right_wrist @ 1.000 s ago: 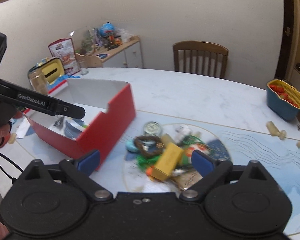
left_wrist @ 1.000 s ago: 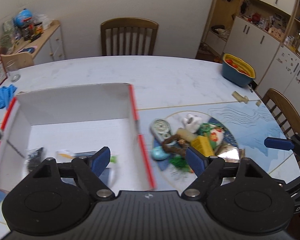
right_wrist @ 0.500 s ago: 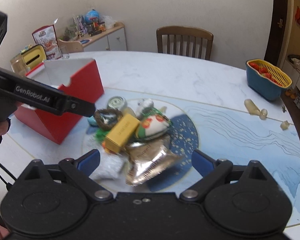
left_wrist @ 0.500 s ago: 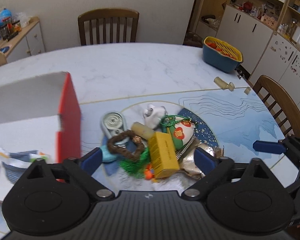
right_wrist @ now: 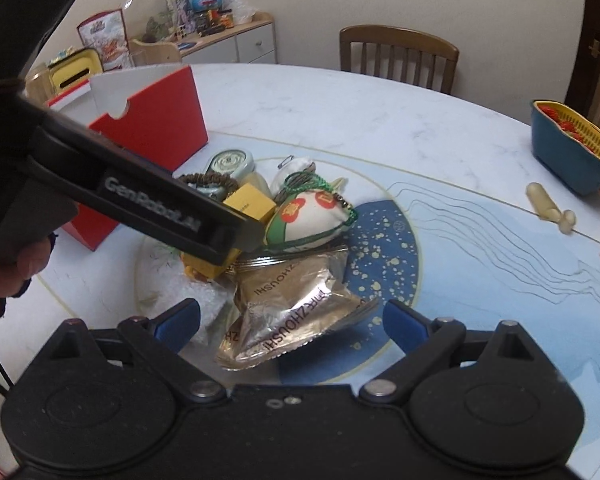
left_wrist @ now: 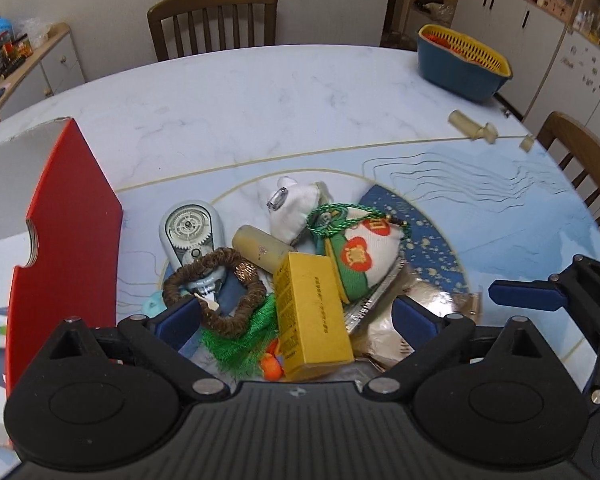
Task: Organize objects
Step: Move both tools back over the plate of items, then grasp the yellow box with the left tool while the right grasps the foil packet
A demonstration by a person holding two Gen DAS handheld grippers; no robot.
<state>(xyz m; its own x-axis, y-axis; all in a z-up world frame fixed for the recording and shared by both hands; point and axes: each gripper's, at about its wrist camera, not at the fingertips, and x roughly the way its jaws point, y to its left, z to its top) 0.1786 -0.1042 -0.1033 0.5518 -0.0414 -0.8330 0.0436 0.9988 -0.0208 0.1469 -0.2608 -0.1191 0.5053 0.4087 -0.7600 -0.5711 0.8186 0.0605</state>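
Observation:
A pile of small objects lies on the table beside a red box (left_wrist: 68,236). In it are a yellow carton (left_wrist: 310,312), a brown braided ring (left_wrist: 216,288), a white embroidered pouch (left_wrist: 360,256), a tape dispenser (left_wrist: 188,232) and a gold foil packet (right_wrist: 296,300). My left gripper (left_wrist: 296,316) is open and hovers over the yellow carton and the ring. My right gripper (right_wrist: 292,320) is open and hovers over the gold foil packet. The left gripper's arm crosses the right wrist view and hides part of the pile.
A blue and yellow basket (left_wrist: 460,60) stands at the table's far right, with small beige pieces (left_wrist: 472,126) near it. Wooden chairs (left_wrist: 212,20) stand behind and at the right. The red box (right_wrist: 156,120) holds several items.
Both grippers have moved from over the red box to over the pile and come lower and closer to it. Both have stayed open.

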